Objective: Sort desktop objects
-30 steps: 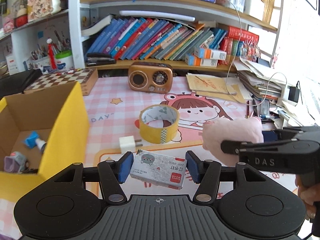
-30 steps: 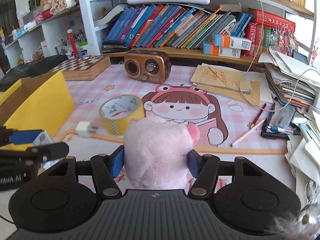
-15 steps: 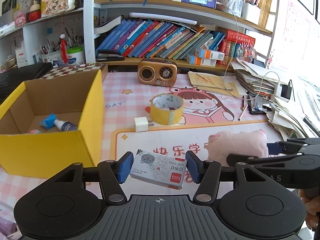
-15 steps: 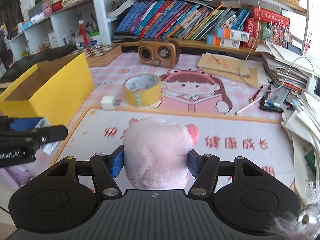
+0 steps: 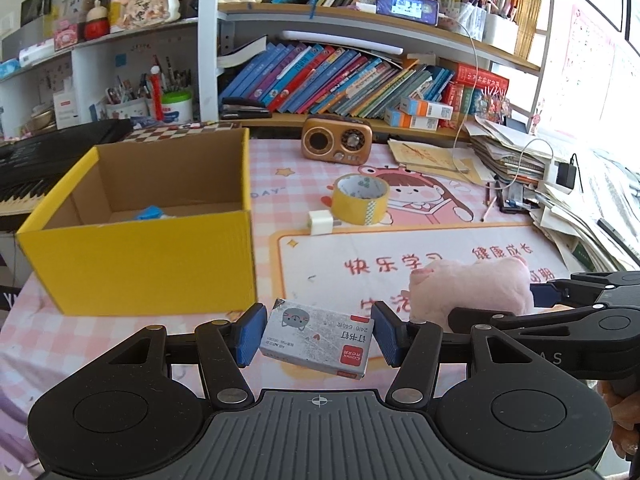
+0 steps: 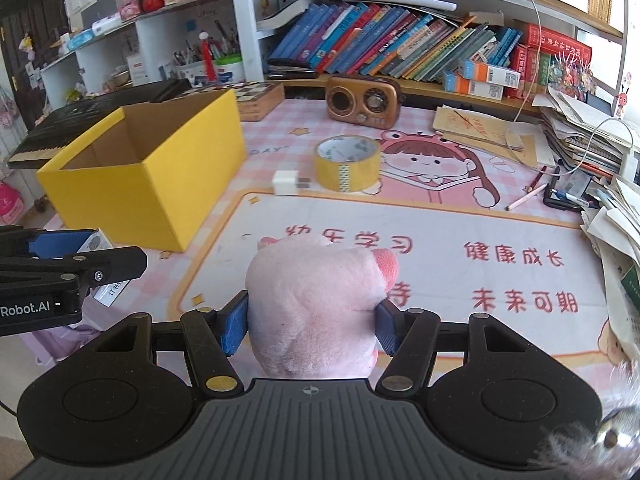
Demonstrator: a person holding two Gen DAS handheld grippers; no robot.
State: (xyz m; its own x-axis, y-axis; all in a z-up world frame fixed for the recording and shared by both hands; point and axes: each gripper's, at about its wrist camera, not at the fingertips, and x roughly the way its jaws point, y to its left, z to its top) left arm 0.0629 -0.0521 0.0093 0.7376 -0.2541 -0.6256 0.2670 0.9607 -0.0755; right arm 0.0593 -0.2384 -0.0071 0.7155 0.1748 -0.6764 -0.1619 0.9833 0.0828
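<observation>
My left gripper (image 5: 318,334) is shut on a grey staple box (image 5: 318,338) with a cat picture, held above the desk's front edge, just in front of the yellow cardboard box (image 5: 140,264). My right gripper (image 6: 312,320) is shut on a pink plush pig (image 6: 316,300), held above the desk mat to the right of the left gripper. The plush also shows in the left wrist view (image 5: 472,288). The yellow box (image 6: 152,188) is open at the top and a blue item (image 5: 149,213) lies inside.
A yellow tape roll (image 5: 361,199) and a white plug (image 5: 320,222) lie on the pink mat beyond the box. A brown radio (image 5: 337,140) stands at the back. Paper stacks and cables (image 5: 560,184) crowd the right side. A keyboard (image 6: 92,116) lies at left.
Both grippers have pulled back toward the desk's front and up, each still holding its object. The yellow box now lies ahead of the left gripper rather than beside it.
</observation>
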